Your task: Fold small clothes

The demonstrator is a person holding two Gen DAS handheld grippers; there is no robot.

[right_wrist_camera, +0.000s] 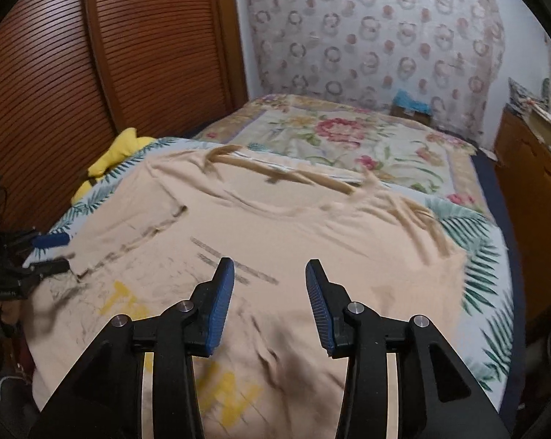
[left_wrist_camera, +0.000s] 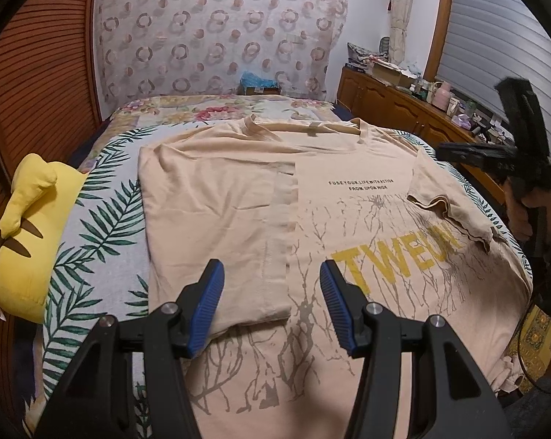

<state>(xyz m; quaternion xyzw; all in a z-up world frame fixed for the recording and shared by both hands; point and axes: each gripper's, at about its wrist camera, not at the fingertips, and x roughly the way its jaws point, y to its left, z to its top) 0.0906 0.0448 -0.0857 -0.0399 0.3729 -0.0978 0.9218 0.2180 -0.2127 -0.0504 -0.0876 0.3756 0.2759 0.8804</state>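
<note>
A beige T-shirt point(left_wrist_camera: 238, 197) with yellow letters and a grey branch print lies flat on the bed; it also shows in the right wrist view point(right_wrist_camera: 312, 241), blurred. Its left side is folded in over the middle, and the right sleeve point(left_wrist_camera: 447, 197) is folded in too. My left gripper point(left_wrist_camera: 271, 303) is open and empty, just above the shirt's lower folded edge. My right gripper point(right_wrist_camera: 270, 303) is open and empty above the shirt's right half. It appears in the left wrist view point(left_wrist_camera: 495, 153) at the bed's right edge. The left gripper shows at the far left of the right wrist view point(right_wrist_camera: 52, 252).
The shirt lies on a leaf-print sheet point(left_wrist_camera: 99, 219) over a floral quilt point(right_wrist_camera: 348, 135). A yellow plush toy point(left_wrist_camera: 30, 226) sits at the bed's left edge. A slatted wooden wardrobe point(right_wrist_camera: 110, 55) stands left; a cluttered wooden cabinet point(left_wrist_camera: 403, 106) stands right.
</note>
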